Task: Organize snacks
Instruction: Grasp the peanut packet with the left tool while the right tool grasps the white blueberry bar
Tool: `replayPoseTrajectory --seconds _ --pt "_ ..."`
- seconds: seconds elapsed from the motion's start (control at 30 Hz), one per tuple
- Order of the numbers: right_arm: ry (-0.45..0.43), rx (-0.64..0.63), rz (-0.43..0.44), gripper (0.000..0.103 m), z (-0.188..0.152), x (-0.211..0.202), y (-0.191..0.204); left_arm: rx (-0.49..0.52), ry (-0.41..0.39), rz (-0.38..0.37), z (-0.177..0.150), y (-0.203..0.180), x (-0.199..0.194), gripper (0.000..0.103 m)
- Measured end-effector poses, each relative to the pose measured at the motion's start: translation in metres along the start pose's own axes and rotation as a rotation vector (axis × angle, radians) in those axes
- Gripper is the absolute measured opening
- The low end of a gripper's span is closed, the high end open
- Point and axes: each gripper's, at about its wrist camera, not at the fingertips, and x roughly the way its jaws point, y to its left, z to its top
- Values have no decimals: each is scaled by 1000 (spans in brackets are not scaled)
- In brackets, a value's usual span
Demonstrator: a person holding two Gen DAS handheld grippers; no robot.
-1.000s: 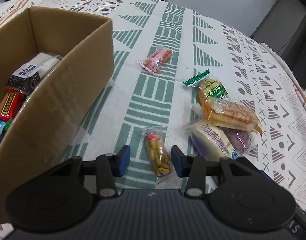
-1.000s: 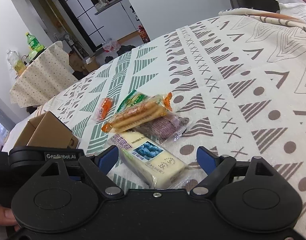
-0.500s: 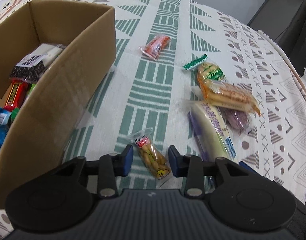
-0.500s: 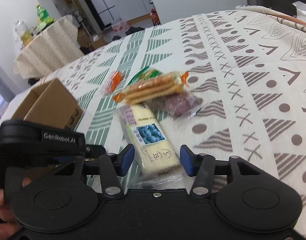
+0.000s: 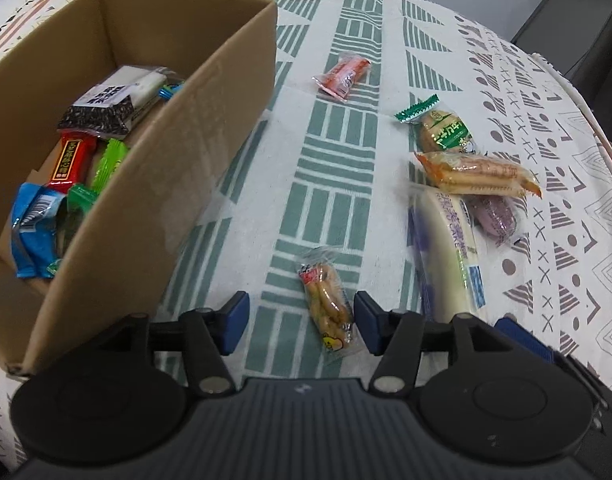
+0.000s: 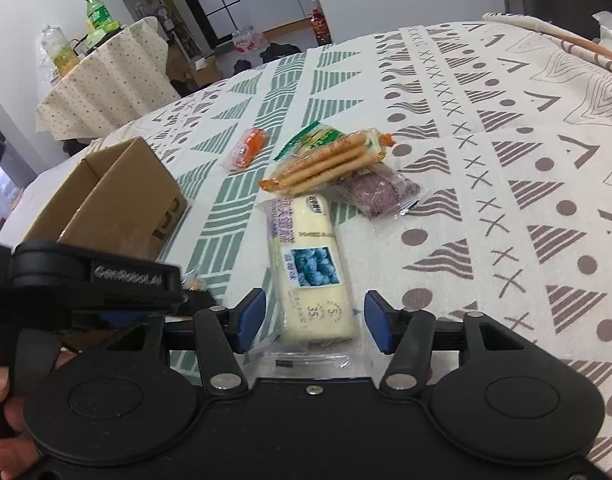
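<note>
A cardboard box (image 5: 210, 92) stands at the left and holds several wrapped snacks. Loose snacks lie on the patterned cloth (image 5: 338, 152). A small yellow snack pack (image 5: 328, 302) lies between the fingers of my left gripper (image 5: 300, 322), which is open with its right finger close to the pack. A long white cake pack (image 6: 310, 264) lies between the fingers of my right gripper (image 6: 314, 322), open, with gaps on both sides. The white pack also shows in the left wrist view (image 5: 450, 256).
A cracker pack (image 5: 476, 174) lies over a purple pack (image 5: 498, 220); a green pack (image 5: 442, 130) and a red pack (image 5: 342, 76) lie farther off. The box also shows in the right wrist view (image 6: 118, 196). A second table with bottles (image 6: 102, 68) stands behind.
Both grippers had narrowed around their packs half a second ago and now stand wider open. The white cake pack has turned lengthwise toward my right gripper. Neither pack has left the cloth.
</note>
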Motion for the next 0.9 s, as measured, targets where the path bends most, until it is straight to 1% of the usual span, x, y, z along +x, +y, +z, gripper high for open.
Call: replayPoseTrajectory --seconds 0.1,0.2,0.27,0.3,0.33,0.37,0.4,0.43,0.53,0.57,0.6,0.63,0.67,0.77,0.9 --pt "3 -8 -21 55 1 7 -1 24 9 11 -1 -2 -1 57" --pt "-4 -17 -18 56 2 10 0 24 5 6 -2 -3 -3 57" --pt "-3 -28 -19 57 1 13 2 13 9 -9 -3 -2 -1 54" --pt "-1 -34 -22 57 1 15 2 -11 23 -24 -3 0 2 49" --pt "-1 -41 -25 57 0 16 3 -35 39 -45 -4 2 4 41" --pt "-3 -51 -28 57 0 17 4 -43 47 -61 -5 3 4 36" --pt "-5 -60 -32 57 0 18 5 -41 46 -70 -5 2 4 26" --pt "-3 -69 -36 57 0 18 6 -43 49 -76 -5 1 4 20" --pt "5 -105 -47 57 -2 21 10 -61 51 -84 -5 1 6 19" --pt "7 -114 -46 55 -3 21 12 -55 46 -83 -6 0 5 19" --pt "10 -119 -42 52 -3 21 13 -50 38 -81 -5 -1 5 19" --pt "11 -120 -35 42 -4 21 13 -47 27 -80 -5 -2 4 18" --pt "9 -114 -35 39 -4 20 13 -43 16 -87 -4 -3 2 18" --pt "-4 -102 -43 35 -3 15 15 -29 -13 -97 -3 -5 -5 18" --pt "-29 -96 -25 35 1 1 21 -10 -56 -105 -2 -5 -20 18"
